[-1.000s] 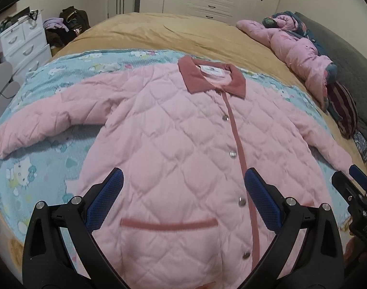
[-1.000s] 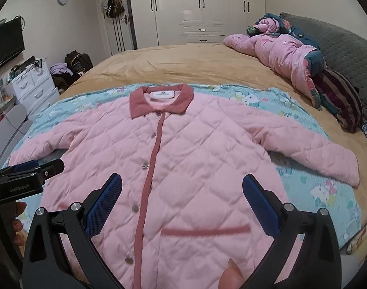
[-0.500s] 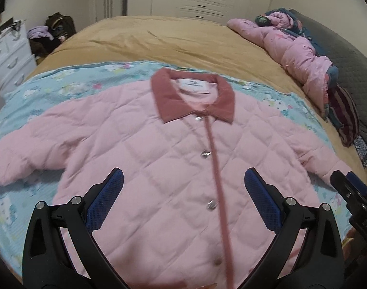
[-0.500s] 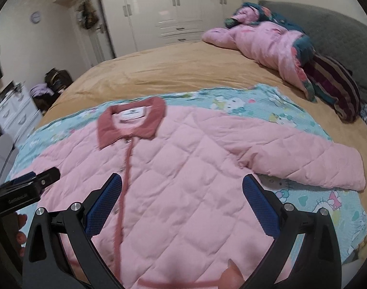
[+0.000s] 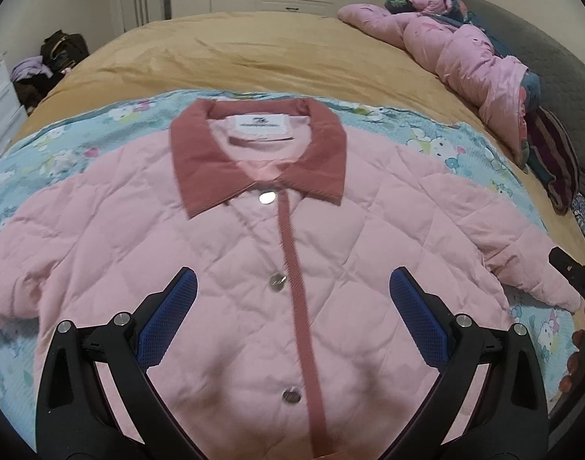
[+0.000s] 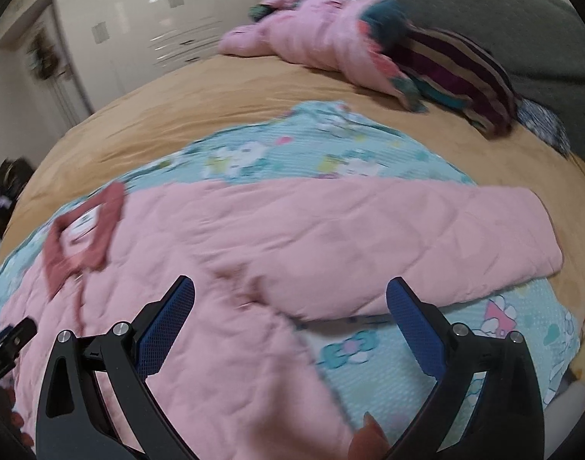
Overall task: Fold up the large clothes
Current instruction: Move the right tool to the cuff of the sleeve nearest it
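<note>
Neck label [image 5: 261, 125] inside the collar [image 5: 254, 153] of the pink jacket [image 5: 231, 268], upper centre of left wrist frame: white, one printed line, too small to read. Right wrist frame is blurred; same label [image 6: 83, 224] unreadable. No other text legible.

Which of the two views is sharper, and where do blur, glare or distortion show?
Left wrist view: sharp; glare on the top snap button; fisheye bends the bed. Right wrist view: motion blur smears the collar and wardrobe; the right tool stays crisp.
</note>
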Demonstrator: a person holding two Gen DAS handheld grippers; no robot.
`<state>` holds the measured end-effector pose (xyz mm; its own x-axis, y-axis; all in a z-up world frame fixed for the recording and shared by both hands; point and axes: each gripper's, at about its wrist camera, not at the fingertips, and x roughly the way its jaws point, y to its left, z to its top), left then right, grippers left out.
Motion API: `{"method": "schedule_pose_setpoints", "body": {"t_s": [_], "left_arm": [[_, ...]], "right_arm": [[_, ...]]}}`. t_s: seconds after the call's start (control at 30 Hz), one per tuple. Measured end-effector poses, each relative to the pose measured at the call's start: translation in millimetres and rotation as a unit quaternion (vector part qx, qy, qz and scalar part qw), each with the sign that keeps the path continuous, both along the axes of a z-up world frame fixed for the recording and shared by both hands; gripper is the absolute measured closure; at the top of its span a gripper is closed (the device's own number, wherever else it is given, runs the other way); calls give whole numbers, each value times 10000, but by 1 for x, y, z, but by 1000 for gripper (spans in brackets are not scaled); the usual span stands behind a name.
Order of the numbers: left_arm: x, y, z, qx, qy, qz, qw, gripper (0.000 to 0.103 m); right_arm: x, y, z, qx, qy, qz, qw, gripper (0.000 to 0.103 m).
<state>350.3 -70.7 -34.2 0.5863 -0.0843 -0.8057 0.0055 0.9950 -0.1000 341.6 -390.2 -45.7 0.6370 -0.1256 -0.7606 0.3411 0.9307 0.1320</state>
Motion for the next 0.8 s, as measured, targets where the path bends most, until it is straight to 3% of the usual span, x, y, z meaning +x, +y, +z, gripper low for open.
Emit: {"method": "schedule_pose_setpoints", "body": {"t_s": [0.13, 0.4, 0.8], "left_arm": [[17, -12, -9, 82, -11, -128, 9999, 9], [40, -29, -18, 124, 3, -184, 9998, 9], [57, -37, -23, 383, -7, -48, 9993, 9]], "right_arm": [[-1, -44, -18, 352, 93, -735, 9966, 4], [-19, -121, -49, 865, 233, -1942, 9769, 4], [-28, -205, -89, 1442, 214, -2912, 9455, 4]]}}
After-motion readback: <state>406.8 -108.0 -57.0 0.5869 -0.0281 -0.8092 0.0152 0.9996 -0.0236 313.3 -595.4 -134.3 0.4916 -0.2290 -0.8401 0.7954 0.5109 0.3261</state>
